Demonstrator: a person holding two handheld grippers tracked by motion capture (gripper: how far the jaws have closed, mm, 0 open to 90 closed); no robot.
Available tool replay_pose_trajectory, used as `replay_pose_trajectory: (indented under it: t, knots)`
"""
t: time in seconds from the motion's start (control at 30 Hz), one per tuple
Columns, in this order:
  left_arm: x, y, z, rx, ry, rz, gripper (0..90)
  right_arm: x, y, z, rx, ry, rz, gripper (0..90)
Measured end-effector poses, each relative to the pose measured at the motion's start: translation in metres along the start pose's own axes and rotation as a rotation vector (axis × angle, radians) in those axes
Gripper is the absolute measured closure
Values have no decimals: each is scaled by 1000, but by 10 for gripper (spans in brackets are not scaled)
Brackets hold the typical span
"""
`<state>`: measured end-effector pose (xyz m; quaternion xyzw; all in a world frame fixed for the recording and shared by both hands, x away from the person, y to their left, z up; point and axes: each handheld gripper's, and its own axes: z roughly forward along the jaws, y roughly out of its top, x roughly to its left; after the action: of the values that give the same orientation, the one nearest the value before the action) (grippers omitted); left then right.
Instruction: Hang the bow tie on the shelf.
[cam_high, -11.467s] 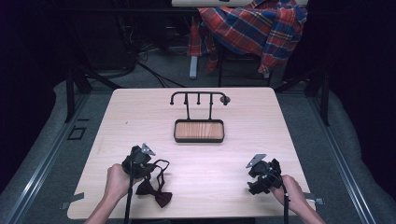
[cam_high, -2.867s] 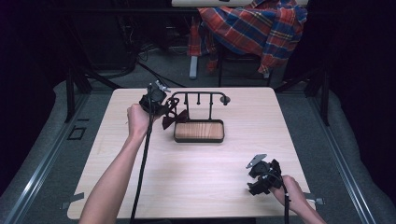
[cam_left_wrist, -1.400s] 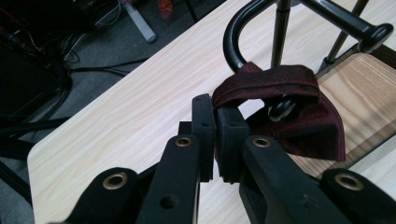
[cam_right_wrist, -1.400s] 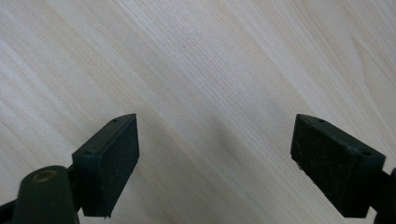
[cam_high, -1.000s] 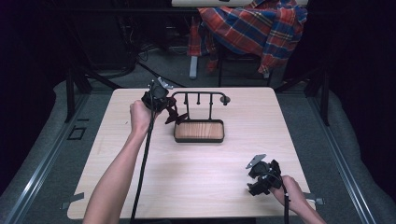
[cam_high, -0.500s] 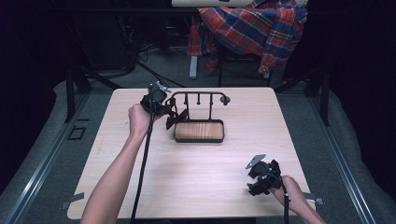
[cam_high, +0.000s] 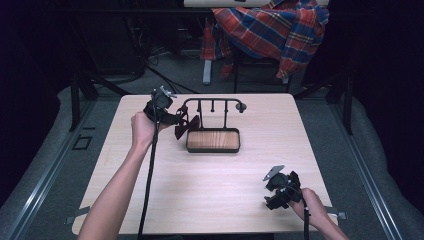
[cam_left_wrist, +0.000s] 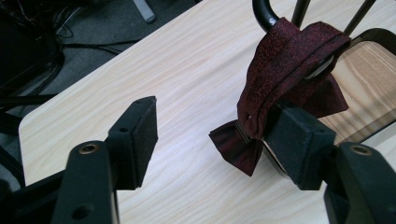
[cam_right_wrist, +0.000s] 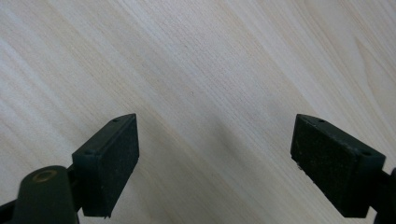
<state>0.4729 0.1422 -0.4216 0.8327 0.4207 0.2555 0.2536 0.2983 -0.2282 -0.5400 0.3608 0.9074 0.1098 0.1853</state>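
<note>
Beside the black metal hanger stand with a wooden tray base (cam_high: 212, 140), at its left end, the left gripper (cam_left_wrist: 219, 135) has just been spreading its fingers (cam_left_wrist: 135, 135); the dark red fabric bow tie (cam_left_wrist: 285, 70) drapes over the stand's bar, touching one finger. Well away from the stand on the pale wooden desk (cam_high: 210, 185), the right gripper (cam_right_wrist: 215, 154) rests with fingers spread, holding nothing.

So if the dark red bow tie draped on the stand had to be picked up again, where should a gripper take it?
Probably at the lower wing of the bow tie, which hangs free below the stand's bar. Come from the table's left side, level, as the left gripper is placed now with its jaws just opened. The draped band above wraps the bar, so pinching there risks catching metal.
</note>
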Motion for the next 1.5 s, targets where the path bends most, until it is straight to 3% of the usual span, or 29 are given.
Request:
replay_pose_trajectory:
  t: [0.27,0.4,0.53,0.83,0.97,1.23,1.3,1.5]
  knots:
    - [3,-3,-11,-9,-20,-8,231,1,-1,1,-12,3,10,150]
    - [2,-6,-18,-3,-54,-15,177,0,0,0,-3,9,3,150]
    - [-2,-9,-29,25,-74,12,145,0,0,0,0,0,-1,151]
    - [-16,-24,-59,33,-102,36,68,0,1,-1,6,-6,-7,151]
    - [-25,-39,-67,78,-104,46,37,1,1,-1,11,-6,-9,151]
    - [-35,-74,-73,105,-129,48,3,1,1,-1,11,-7,-12,151]
    - [-38,-83,-72,111,-112,44,3,1,1,-1,11,-8,-12,151]
    - [-46,-109,-76,132,-126,50,2,1,1,-1,9,-7,-9,151]
